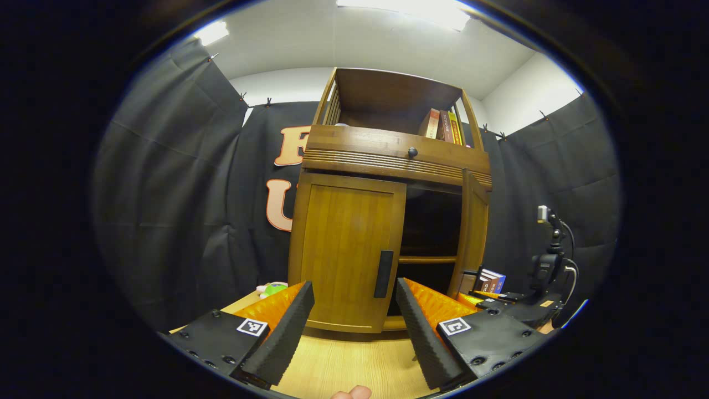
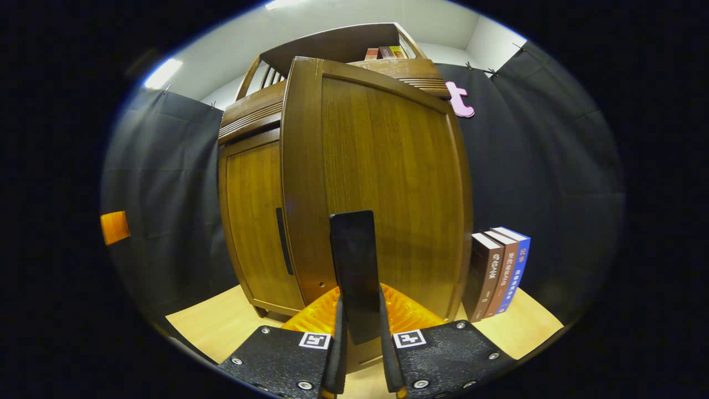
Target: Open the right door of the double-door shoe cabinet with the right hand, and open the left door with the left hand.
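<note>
Here the left gripper view faces the shoe cabinet (image 1: 388, 221) from the front, standing on the light wooden table (image 1: 354, 366), while the right gripper view sits close against the swung-out right door (image 2: 382, 188). From the front, the left door (image 1: 346, 249) is closed, its dark vertical handle (image 1: 383, 274) near its inner edge, and the right door (image 1: 472, 233) stands open edge-on, baring a dark interior with a shelf (image 1: 427, 259). The left gripper (image 1: 354, 316) hangs before the left door with its fingers wide apart, touching nothing. The right gripper (image 2: 360, 343) has its fingers drawn together, clamped on the right door's dark handle (image 2: 354, 266), which rises between them. The cabinet is warm brown wood with a ribbed band, a drawer with a small round knob (image 1: 412, 152), and an open top shelf holding books (image 1: 443, 124). More books (image 2: 498, 271) stand upright on the table just beside the open door. The cabinet's interior is too dark to make out, and a small green object (image 1: 273, 288) by the left corner of the cabinet is partly hidden behind the left gripper's finger.
</note>
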### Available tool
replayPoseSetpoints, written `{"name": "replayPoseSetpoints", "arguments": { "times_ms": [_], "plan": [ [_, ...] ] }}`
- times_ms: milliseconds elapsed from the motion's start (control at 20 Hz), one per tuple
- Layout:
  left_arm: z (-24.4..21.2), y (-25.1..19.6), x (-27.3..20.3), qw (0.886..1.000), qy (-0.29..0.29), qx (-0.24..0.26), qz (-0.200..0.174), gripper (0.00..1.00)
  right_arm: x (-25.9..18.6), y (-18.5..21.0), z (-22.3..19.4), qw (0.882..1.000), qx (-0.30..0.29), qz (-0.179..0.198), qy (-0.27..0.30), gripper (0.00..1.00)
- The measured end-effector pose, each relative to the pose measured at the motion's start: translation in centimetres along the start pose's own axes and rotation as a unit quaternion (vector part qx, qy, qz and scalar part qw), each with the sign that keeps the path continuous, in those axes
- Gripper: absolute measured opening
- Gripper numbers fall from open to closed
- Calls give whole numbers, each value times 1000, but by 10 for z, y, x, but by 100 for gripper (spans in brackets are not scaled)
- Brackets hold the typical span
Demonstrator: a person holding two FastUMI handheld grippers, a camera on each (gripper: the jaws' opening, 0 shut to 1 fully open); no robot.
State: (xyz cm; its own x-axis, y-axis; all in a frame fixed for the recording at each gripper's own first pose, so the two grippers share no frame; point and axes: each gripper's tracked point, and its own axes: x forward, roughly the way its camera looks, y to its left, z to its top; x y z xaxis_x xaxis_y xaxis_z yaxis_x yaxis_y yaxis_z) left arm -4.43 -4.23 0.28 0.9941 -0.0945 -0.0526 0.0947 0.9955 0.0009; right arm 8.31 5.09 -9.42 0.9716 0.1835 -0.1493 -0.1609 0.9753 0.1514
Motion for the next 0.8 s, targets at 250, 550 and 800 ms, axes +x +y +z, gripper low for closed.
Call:
{"name": "replayPoseSetpoints", "arguments": {
  "times_ms": [250, 550, 800],
  "plan": [
    [-2, -19, 4, 1000, 5, -1, -16, 95, -29, -34, -1, 1000, 3, -27, 4, 33],
    [-6, -37, 8, 999, 8, -6, -33, 94, -55, -89, 1, 997, 2, -82, 5, 16],
    [-9, -47, 11, 999, 10, -7, -41, 94, -73, -147, 3, 992, -21, -127, 1, 16]
  ]
}}
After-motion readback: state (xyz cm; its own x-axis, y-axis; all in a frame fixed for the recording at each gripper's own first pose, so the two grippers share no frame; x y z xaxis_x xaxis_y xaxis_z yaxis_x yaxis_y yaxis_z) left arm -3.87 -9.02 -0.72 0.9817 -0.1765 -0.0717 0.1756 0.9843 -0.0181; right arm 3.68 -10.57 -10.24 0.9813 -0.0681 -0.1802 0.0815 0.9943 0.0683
